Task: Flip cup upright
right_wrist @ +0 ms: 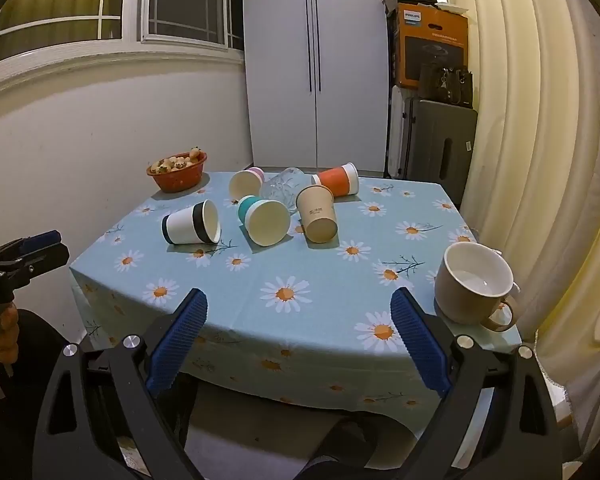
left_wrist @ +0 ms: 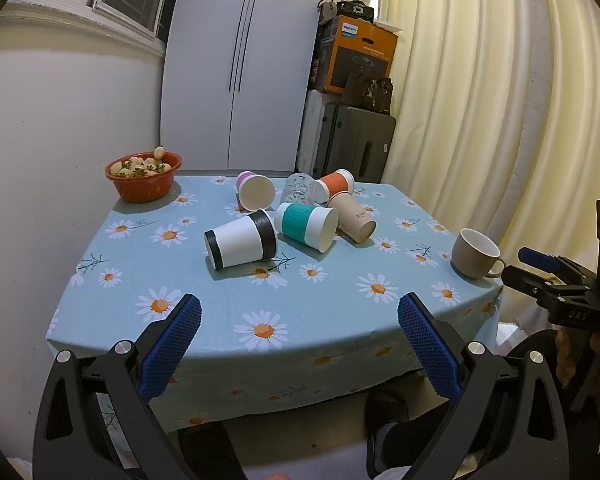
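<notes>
Several paper cups lie on their sides mid-table: a white cup with black bands (left_wrist: pixel 241 240) (right_wrist: pixel 191 223), a teal-banded cup (left_wrist: pixel 306 226) (right_wrist: pixel 263 220), a tan cup (left_wrist: pixel 352 218) (right_wrist: pixel 318 214), an orange cup (left_wrist: pixel 335 185) (right_wrist: pixel 336 179), a pink-banded cup (left_wrist: pixel 255 190) (right_wrist: pixel 245 183) and a clear glass (left_wrist: pixel 299 189) (right_wrist: pixel 284 186). A beige mug (left_wrist: pixel 475 253) (right_wrist: pixel 474 283) stands upright at the right edge. My left gripper (left_wrist: pixel 299 312) is open and empty above the table's front edge. My right gripper (right_wrist: pixel 299 308) is open and empty there too.
A red bowl of fruit (left_wrist: pixel 143 176) (right_wrist: pixel 177 175) sits at the table's far left corner. The daisy tablecloth (left_wrist: pixel 220 304) (right_wrist: pixel 320 320) covers the table. A wall is on the left, curtains on the right, a white cabinet and stacked boxes behind.
</notes>
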Demonstrator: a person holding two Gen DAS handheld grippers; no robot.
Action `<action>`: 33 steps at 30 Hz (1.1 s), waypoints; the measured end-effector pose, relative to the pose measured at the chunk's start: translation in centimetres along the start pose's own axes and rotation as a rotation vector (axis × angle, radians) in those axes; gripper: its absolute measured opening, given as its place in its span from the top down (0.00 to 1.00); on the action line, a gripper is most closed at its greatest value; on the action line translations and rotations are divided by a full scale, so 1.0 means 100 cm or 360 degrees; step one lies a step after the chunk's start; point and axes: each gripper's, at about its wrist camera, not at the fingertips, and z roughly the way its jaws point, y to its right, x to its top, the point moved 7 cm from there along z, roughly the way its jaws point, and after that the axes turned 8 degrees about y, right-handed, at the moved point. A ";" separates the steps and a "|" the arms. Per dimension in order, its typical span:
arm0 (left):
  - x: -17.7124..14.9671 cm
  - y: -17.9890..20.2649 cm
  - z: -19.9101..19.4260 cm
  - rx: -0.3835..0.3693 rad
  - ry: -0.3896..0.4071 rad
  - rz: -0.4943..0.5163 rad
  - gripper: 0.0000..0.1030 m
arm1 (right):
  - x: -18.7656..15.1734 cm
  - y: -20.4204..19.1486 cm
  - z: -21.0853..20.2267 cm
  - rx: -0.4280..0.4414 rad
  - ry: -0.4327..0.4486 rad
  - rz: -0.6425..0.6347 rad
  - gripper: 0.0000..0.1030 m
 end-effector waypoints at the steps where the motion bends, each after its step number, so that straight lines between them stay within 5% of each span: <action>1: 0.000 0.000 0.000 0.0000 -0.0004 -0.0002 0.06 | 0.000 0.000 0.000 0.0001 -0.0001 -0.0001 0.11; 33: 0.001 0.000 -0.001 0.0006 -0.0008 0.0021 0.06 | -0.002 -0.004 0.003 0.0011 -0.0001 -0.0020 0.11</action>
